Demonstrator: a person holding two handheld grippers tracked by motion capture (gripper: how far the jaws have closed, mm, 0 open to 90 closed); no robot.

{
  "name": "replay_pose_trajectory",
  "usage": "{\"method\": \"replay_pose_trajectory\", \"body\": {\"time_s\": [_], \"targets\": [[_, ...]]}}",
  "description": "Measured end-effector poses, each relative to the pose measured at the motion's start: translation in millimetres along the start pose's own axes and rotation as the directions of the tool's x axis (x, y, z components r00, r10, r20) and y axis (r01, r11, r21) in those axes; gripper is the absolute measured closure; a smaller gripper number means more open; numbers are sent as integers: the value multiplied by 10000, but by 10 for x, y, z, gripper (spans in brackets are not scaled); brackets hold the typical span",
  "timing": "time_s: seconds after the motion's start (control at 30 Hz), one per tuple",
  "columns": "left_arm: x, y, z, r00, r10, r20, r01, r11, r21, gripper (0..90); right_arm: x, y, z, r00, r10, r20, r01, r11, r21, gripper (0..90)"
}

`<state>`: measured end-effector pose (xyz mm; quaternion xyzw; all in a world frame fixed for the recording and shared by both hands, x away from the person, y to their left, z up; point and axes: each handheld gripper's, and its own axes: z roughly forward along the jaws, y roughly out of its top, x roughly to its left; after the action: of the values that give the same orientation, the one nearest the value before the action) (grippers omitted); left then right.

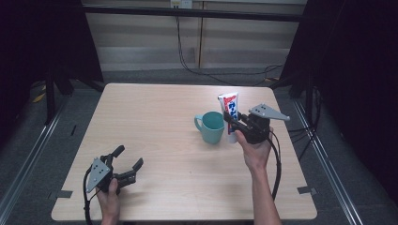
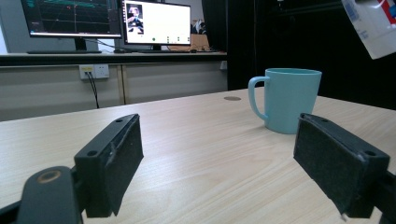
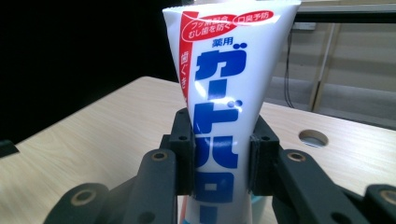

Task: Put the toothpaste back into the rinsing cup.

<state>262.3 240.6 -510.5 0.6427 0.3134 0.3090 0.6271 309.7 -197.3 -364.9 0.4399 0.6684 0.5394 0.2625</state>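
White tube (image 1: 230, 115), upright and pinched by the right gripper's (image 1: 233, 123) fingers, stands right of centre just beside the teal mug (image 1: 210, 126), its likely target; the left gripper (image 1: 126, 163) rests spread, lower left.

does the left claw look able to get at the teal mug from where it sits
Probably yes: the left claw is open, and bare table lies between it and the teal mug. The toothpaste tube stands beyond the mug.

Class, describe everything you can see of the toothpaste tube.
The toothpaste tube is white, soft-looking plastic with bold blue lettering and a red band of print. It stands upright, flat crimped end on top, clamped at mid-body by the right gripper. It sits just right of the teal mug; whether it touches the table cannot be told.
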Motion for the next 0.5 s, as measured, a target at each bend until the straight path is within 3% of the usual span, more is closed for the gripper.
{"method": "replay_pose_trajectory", "body": {"time_s": [0.37,0.5], "targets": [[1,0,0,10000,4,8,-4,10000,-1,156,6,153,176,9997,191,-168,-192,9998,-49,689],[-3,-2,2,10000,-23,-18,23,10000,-33,156,-11,239,231,10000,39,-51,-39,10000,62,688]]}}
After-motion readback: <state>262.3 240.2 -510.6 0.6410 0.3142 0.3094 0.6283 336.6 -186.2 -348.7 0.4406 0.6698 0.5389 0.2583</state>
